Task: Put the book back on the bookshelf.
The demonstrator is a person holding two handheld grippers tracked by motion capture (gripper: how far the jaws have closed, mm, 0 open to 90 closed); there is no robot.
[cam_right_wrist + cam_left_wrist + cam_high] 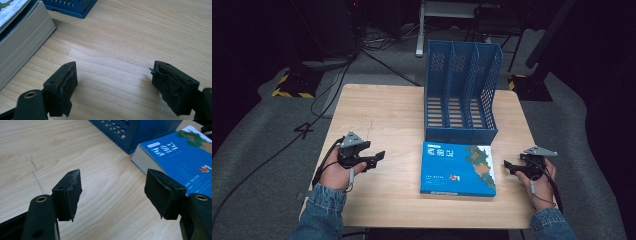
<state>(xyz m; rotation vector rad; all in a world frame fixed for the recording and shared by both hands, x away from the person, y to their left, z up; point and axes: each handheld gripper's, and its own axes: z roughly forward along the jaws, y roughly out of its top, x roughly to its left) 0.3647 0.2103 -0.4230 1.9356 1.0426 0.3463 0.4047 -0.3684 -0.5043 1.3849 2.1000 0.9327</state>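
One blue book point(458, 169) lies flat at lower centre of the high view, its far edge just beside the front of one blue file rack point(462, 92) with three slots. Bare wood lies open on both sides of it. The left gripper point(379, 156) sits at the lower left, well apart from the book, jaws apart with nothing between them. The right gripper point(507, 165) sits at the lower right, near the book's right edge, jaws likewise apart and empty. The light wooden table point(377, 115) stands on grey floor, with cables point(377, 57) trailing in the dark upper part
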